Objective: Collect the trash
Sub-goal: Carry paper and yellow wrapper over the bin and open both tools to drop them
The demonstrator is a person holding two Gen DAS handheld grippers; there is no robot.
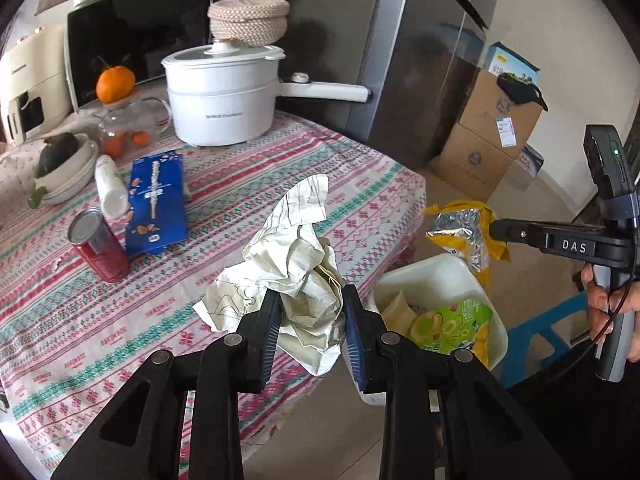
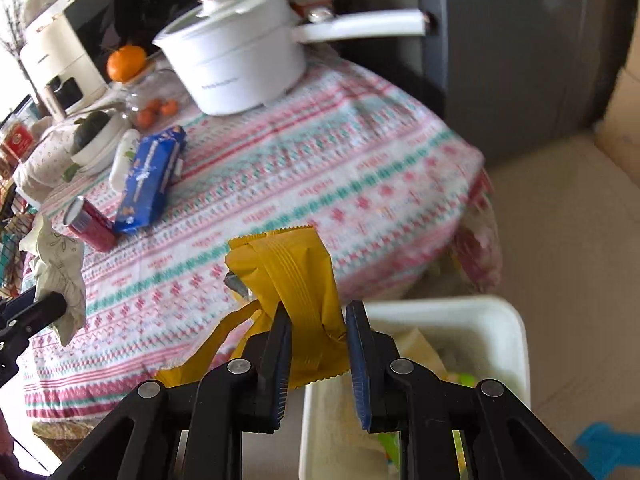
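Trash here means two pieces in the air and one container below: a crumpled sheet of paper [image 1: 298,276], a yellow snack wrapper [image 2: 298,300], and the white waste bin [image 1: 490,304] standing on the floor just beside the bench [image 1: 224,208] edge.

The left hand-held gripper [image 1: 310,324] is clenched on the crumpled paper, its pads pressing the wad from both sides, with loose corners sticking up and hanging below. It hangs over the edge of the bench's patterned cloth, and the bin lies to its right and lower, its mouth already holding a green packet [image 1: 452,326] and other scraps.

The right hand-held gripper [image 2: 316,352] grasps the yellow wrapper, which stands upright between the pads with its crimped end up and a silver inner side showing in the left wrist view. From its own camera the bin's opening sits directly beneath and slightly right of the fingertips, so this hand looks the nearer of the two to a drop. The wrapper's long axis runs roughly vertical, which should let it fall straight in once let go.

The left hand probably needs a further sideways carry to the right before the paper clears the rim.

Left on the bench are a red can [image 1: 100,246], a blue box [image 1: 156,202] and a white bottle [image 1: 108,188], well apart from both hands.
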